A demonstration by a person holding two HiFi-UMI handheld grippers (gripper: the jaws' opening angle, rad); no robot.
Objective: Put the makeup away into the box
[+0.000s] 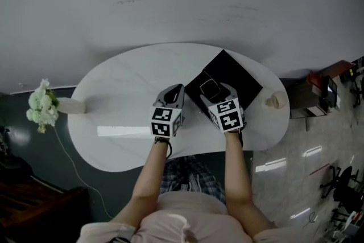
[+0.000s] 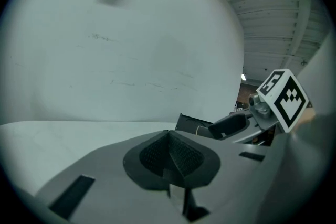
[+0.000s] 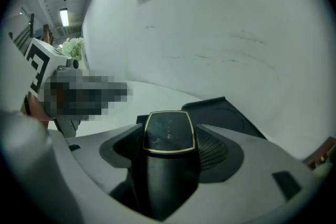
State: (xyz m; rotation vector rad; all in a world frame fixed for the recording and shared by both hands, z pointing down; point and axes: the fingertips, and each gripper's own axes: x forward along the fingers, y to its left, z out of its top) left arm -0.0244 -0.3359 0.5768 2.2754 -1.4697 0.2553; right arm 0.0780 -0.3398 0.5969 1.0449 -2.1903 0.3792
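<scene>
Two jaws of your right gripper (image 1: 217,93) clamp a black makeup case (image 3: 168,134) with a gold rim, holding it over the left corner of the black box (image 1: 236,74) on the white table (image 1: 114,99). Your left gripper (image 1: 175,91) is just beside the box, its jaws pressed together on nothing. White flowers (image 1: 41,108) are at the table's left end.
</scene>
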